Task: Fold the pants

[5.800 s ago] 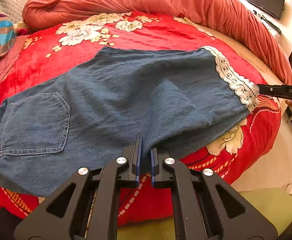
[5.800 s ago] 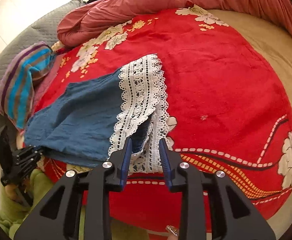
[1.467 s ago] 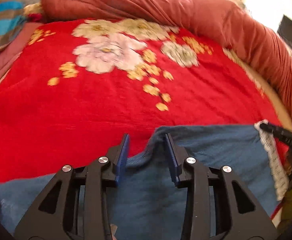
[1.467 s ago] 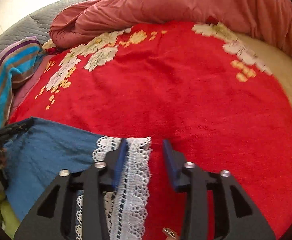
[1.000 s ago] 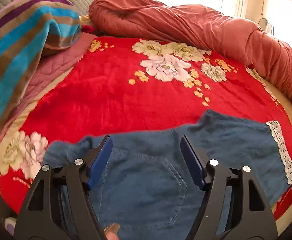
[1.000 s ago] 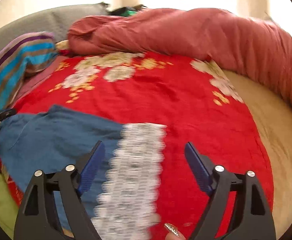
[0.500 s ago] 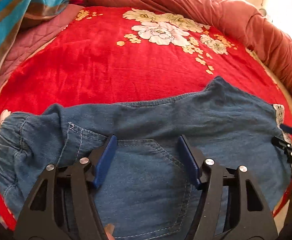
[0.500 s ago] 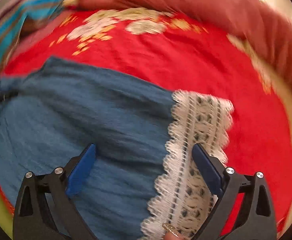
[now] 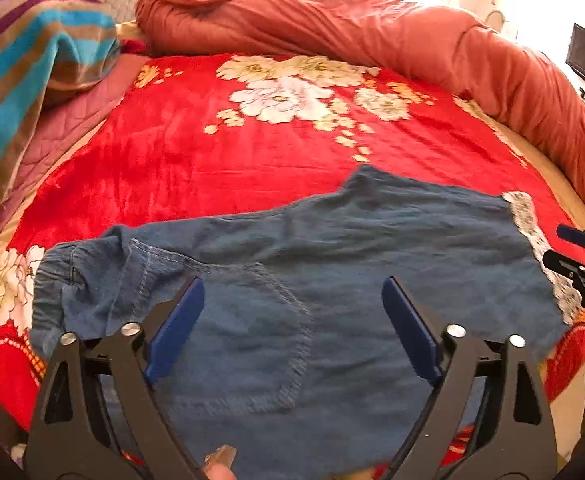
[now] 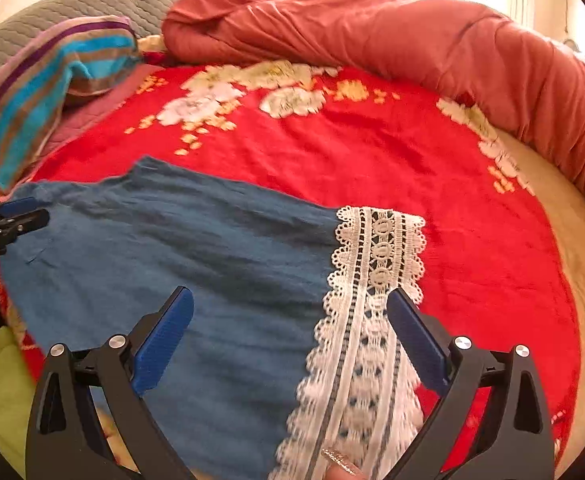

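Red floral blanket (image 9: 196, 168) on bed | both jaws just opened wide, nothing held: left gripper (image 9: 292, 328), right gripper (image 10: 288, 336) | denim pants (image 9: 332, 248) lay flat, judged soft, light | lace hem (image 10: 376, 248), waistband corners suited for gripping

Right gripper (image 10: 290, 330) gapes wide above the pants' (image 10: 196, 264) lace hem (image 10: 376, 276).
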### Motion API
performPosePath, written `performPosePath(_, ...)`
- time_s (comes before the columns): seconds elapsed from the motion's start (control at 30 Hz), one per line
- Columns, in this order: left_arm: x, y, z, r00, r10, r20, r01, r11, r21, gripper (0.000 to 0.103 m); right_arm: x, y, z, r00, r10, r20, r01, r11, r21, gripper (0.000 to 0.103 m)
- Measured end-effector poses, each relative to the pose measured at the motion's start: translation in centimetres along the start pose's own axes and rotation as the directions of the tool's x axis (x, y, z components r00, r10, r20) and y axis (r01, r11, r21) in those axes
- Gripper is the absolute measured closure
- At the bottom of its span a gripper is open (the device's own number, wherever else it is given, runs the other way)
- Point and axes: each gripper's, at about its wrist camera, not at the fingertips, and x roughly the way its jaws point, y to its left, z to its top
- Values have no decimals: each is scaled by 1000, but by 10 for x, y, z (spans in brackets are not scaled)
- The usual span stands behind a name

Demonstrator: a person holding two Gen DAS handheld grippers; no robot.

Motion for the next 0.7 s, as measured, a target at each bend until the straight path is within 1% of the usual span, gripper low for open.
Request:
performPosePath(0.07, -6, -9, -4, 1000, -7, 2, 7, 1000, 20, 12, -12, 7, -3, 1000, 9, 15, -9, 1000, -20, 6)
performPosePath(0.13, -10, -17, -9, 1000, -5, 1, 5, 999, 36, 11, -20, 14, -7, 999, 26, 23, -25, 999, -37, 6)
performPosePath(0.27, -14, -32, -22, 1000, 3, -16, -2, 997, 75, 10, -24, 31, -17, 998, 68, 11, -68, 996, -56, 6)
performPosePath(0.33, -12, -36, -29, 999, 16, -33, -12, 996, 92, 10, -20, 42, -22, 996, 87, -6, -87, 994, -72, 6)
performPosePath(0.4, -5, -41, -37, 996, 49, -80, -39, 993, 115, 10, -14, 47, -26, 995, 88, -38, -91, 993, -73, 6)
performPosePath(0.47, 2, -40, -44, 990, 73, -121, -58, 990, 127, 10, -5, 49, -31, 993, 77, -90, -83, 994, -70, 6)
performPosePath(0.53, 7, -38, -50, 985, 84, -154, -65, 990, 128, 10, 3, 45, -39, 990, 37, -139, -45, 997, -60, 6)
performPosePath(0.6, 10, -34, -55, 982, 75, -173, -55, 992, 118, 10, 12, 32, -48, 982, 15, -186, -17, 1000, -7, 6)
performPosePath(0.63, 9, -33, -56, 983, 66, -172, -47, 993, 112, 10, 13, 26, -52, 982, 33, -185, -29, 999, 22, 6)
performPosePath(0.7, 7, -31, -57, 985, 49, -166, -33, 995, 99, 10, 10, 24, -56, 985, 45, -168, -41, 999, 26, 6)
